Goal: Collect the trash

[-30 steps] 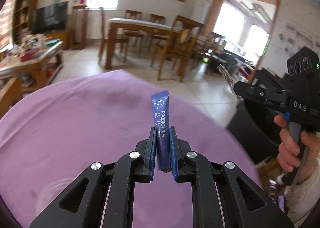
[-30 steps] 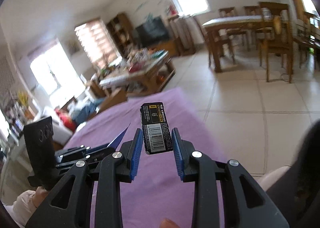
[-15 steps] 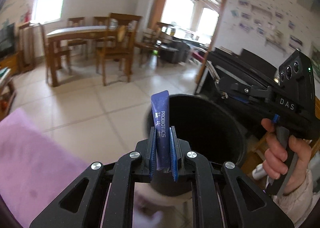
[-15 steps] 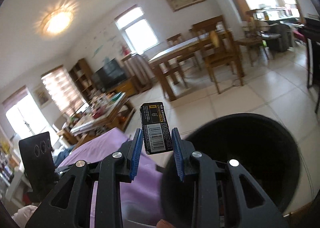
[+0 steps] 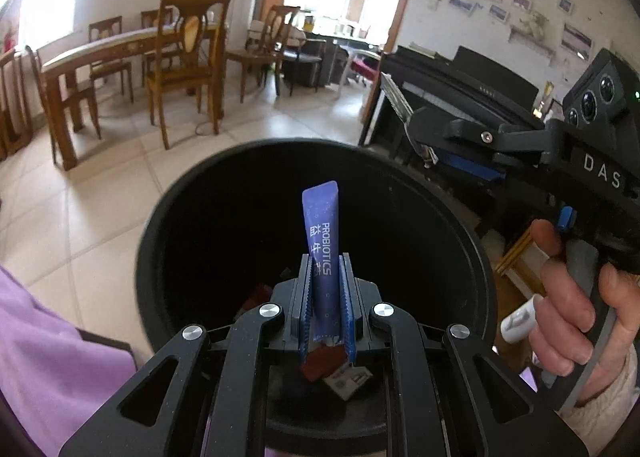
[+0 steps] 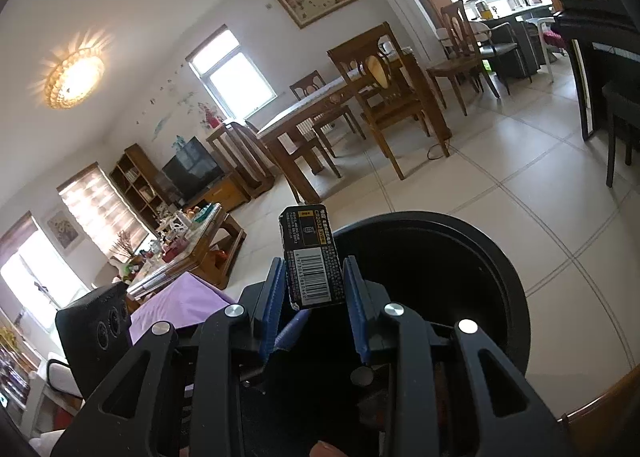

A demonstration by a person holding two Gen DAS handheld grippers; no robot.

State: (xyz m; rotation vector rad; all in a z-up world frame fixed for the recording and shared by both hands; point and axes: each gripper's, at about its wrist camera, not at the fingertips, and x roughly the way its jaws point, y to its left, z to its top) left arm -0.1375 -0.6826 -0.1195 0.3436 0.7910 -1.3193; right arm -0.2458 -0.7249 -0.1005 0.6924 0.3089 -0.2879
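Left gripper clamped on one slim blue foil probiotics sachet, upright, jutting toward 12 o'clock over the round black plastic trash bin (wrappers inside, count unclear). Right gripper pinches one black barcoded battery card, the bin at its 3 o'clock.

Blue sachet, battery pack, over black bin
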